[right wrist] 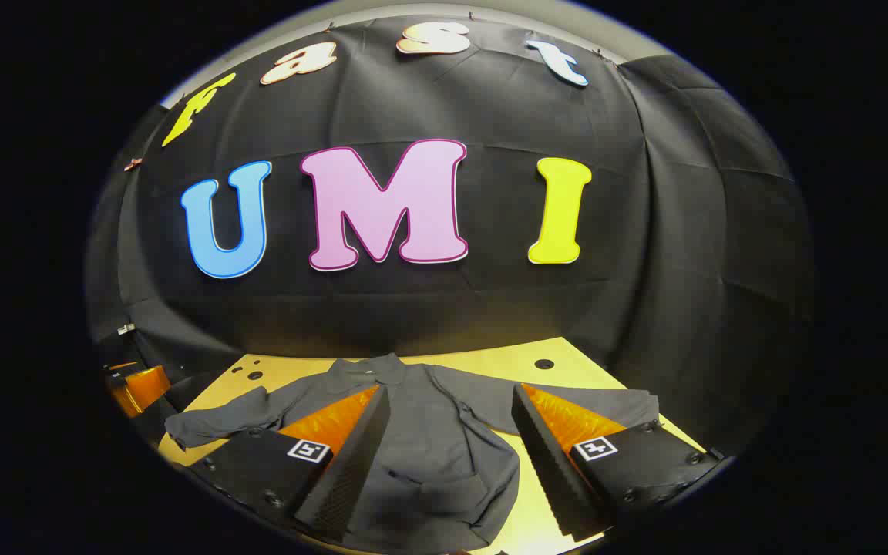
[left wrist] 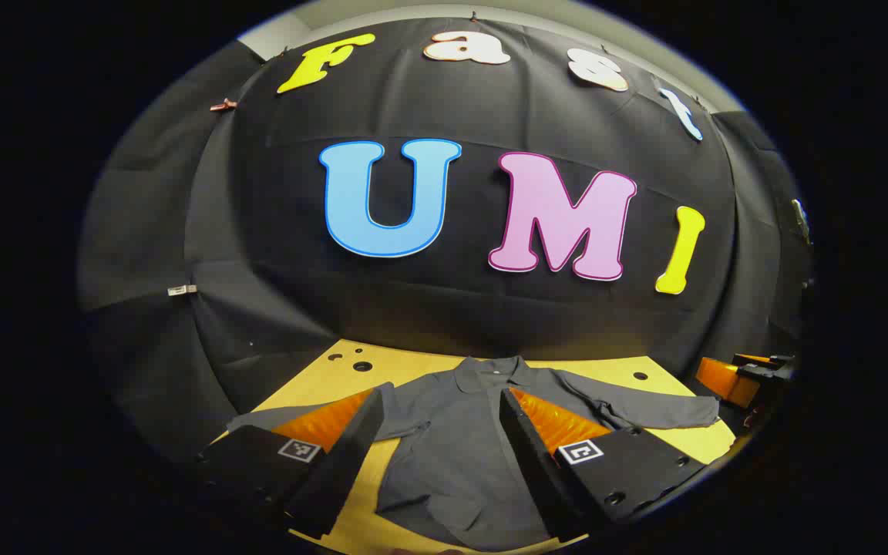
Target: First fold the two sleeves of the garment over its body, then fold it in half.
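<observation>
Dark grey long-sleeved shirt (left wrist: 459, 455) lay flat on the yellow-ish wooden table (left wrist: 336, 370), collar (left wrist: 490, 371) toward the booth's black cloth wall (left wrist: 444, 308), both sleeves spread out to the sides — neither folded over the body yet. In the left gripper view, the left gripper (left wrist: 438, 462) hung above the shirt's body w/ fingers spread wide, nothing between them but cloth seen below; couldn't tell if the tips touched the fabric. One sleeve (left wrist: 644, 408) ran out to the right of that view, its cuff near the table edge, and past it, at the far right, part of the other gripper (left wrist: 733, 378) showed; the other sleeve (left wrist: 259, 420) went left, mostly hidden behind the left finger. A few dark holes (left wrist: 361, 366) sat in the tabletop near the wall, one more (left wrist: 640, 376) on the right side. In the right gripper view, the right gripper (right wrist: 452, 462) was likewise held wide open over the shirt (right wrist: 428, 447), fingers straddling the body & part of a sleeve — nothing gripped. There the sleeve (right wrist: 213, 420) on the left of the view stretched toward the table edge, slightly bunched at the cuff, w/ the other gripper (right wrist: 136, 385) just beyond it at far left. The other sleeve (right wrist: 613, 405) ran right behind the right finger. Lower front of the shirt looked a bit rumpled. Table (right wrist: 490, 358) had a hole (right wrist: 543, 363) near the wall.
</observation>
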Tool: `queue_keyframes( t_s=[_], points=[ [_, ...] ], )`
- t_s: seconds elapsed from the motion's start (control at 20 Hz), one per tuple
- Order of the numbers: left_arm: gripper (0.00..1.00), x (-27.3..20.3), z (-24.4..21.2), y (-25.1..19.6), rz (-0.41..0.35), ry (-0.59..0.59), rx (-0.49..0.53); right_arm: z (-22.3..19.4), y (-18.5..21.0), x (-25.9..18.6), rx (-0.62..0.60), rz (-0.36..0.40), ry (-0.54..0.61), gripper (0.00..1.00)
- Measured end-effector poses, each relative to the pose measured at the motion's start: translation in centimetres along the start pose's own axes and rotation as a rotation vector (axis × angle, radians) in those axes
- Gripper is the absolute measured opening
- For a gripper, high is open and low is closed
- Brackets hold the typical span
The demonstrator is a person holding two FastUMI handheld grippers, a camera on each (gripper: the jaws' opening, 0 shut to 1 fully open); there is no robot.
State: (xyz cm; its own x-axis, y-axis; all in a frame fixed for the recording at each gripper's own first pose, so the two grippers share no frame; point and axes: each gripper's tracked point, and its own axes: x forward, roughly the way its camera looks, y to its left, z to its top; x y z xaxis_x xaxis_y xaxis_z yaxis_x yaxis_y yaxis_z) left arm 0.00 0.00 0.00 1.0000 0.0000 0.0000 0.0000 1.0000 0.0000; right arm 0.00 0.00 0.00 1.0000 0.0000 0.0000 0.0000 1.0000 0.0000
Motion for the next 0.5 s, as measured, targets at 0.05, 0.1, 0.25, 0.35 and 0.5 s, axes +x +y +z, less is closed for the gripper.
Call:
queue_keyframes(
  t_s=[0.05,0.1,0.25,0.35,0.5],
  points=[
    [0.96,0.4,0.0,-0.1,0.003,0.001,0.002,-0.1,-0.2,0.4,-0.007,-0.006,0.005,0.98],
    [0.95,0.9,0.0,-0.2,0.004,0.000,0.000,-0.1,-0.3,0.6,-0.009,-0.003,0.007,0.98],
    [0.92,2.0,0.1,-0.5,0.006,0.008,0.004,0.6,-0.5,1.5,-0.003,-0.003,-0.006,0.98],
    [0.96,2.4,0.2,-0.7,0.001,0.007,0.011,0.9,-0.9,1.8,0.006,-0.004,-0.015,0.98],
    [0.96,2.8,0.0,-1.3,-0.015,0.009,0.012,0.8,-1.4,2.1,0.020,-0.009,-0.009,0.98]
  ],
)
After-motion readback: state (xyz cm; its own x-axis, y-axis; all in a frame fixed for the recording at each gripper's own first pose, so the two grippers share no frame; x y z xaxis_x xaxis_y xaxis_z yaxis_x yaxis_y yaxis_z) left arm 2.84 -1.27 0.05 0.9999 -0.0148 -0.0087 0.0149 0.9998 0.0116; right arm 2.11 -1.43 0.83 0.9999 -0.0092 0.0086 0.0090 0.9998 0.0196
